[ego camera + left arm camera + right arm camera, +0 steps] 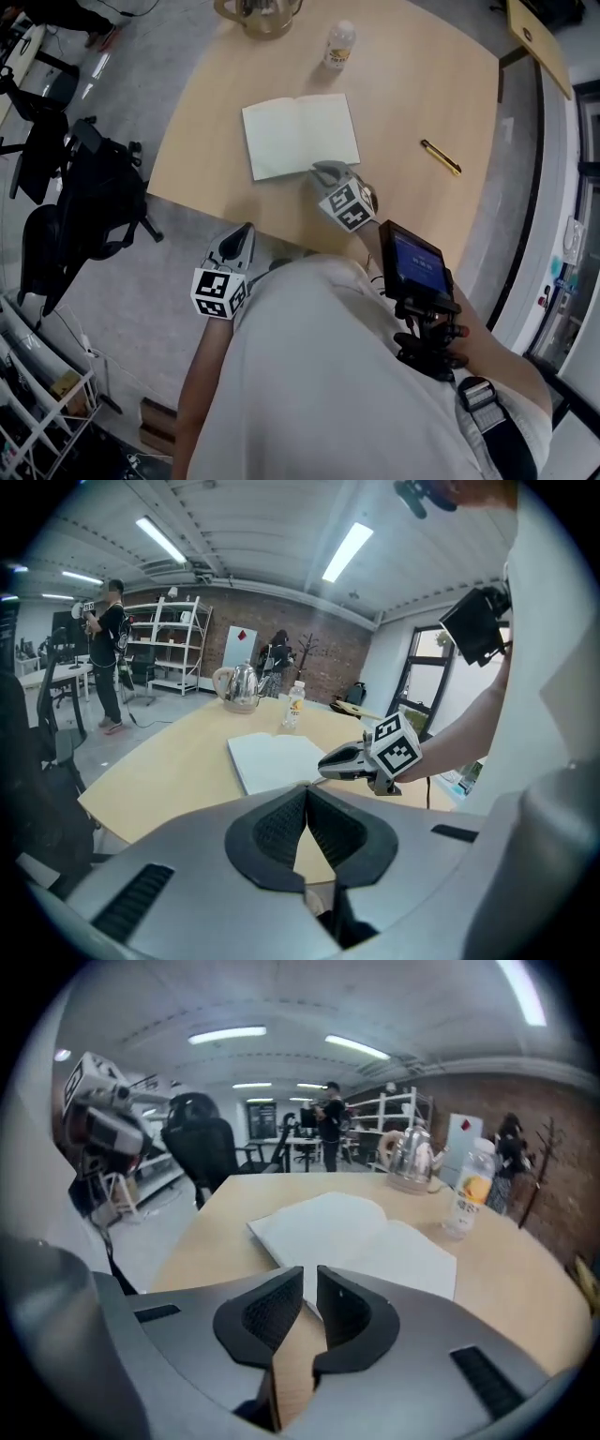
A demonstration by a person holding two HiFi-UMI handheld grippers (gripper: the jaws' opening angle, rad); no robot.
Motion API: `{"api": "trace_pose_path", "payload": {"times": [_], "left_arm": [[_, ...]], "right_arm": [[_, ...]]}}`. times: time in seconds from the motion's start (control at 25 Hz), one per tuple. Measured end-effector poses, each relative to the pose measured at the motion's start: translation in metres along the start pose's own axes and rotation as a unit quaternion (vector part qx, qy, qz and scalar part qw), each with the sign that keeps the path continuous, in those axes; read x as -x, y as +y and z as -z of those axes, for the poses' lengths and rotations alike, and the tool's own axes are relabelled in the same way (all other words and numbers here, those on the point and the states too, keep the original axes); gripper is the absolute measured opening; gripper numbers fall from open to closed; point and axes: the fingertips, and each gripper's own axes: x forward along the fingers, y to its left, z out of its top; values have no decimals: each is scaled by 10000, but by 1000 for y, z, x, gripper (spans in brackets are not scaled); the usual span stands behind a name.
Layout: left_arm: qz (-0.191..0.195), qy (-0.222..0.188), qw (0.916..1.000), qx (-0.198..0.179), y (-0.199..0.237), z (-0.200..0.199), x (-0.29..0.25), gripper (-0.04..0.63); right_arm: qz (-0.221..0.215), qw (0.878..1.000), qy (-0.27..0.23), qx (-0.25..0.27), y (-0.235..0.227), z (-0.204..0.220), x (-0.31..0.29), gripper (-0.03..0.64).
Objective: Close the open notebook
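The notebook (300, 136) lies open and flat just ahead of the closed, empty jaws of the right gripper (325, 171). The left gripper (244, 232), likewise closed and empty, hangs farther back. This looks like the approach; next, one half must be lifted and folded over.

Light wood table (412, 94); on it lie an open notebook (300, 134), bottle (339, 45), pen (441, 157), kettle (258, 13).

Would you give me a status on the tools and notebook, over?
Left tool shut, empty, at table edge. Right tool shut, empty, at near edge of notebook. Notebook open, flat. Pen, bottle clear of it.
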Motion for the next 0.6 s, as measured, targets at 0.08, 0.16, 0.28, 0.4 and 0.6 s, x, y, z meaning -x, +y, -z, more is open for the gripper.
{"api": "trace_pose_path", "payload": {"times": [0.08, 0.16, 0.28, 0.4, 0.6], "left_arm": [[16, 4, 10000, -16, -3, -2, 1, 5], [-10, 1, 10000, -9, -5, -3, 4, 5], [-157, 0, 9999, 68, -4, -2, 12, 5], [-374, 10, 9991, 187, 4, 5, 25, 5], [-565, 35, 9979, 322, 15, 19, 39, 5]], "right_arm": [[-154, 9960, 102, 872, 17, -11, -7, 82], [-255, 9847, 271, 1704, 34, -18, -18, 149], [-195, 9514, 624, 3008, 48, -17, -37, 166], [-56, 9215, 750, 3809, 57, -17, -57, 172], [225, 9005, 536, 4309, 70, -35, -74, 170]]}}
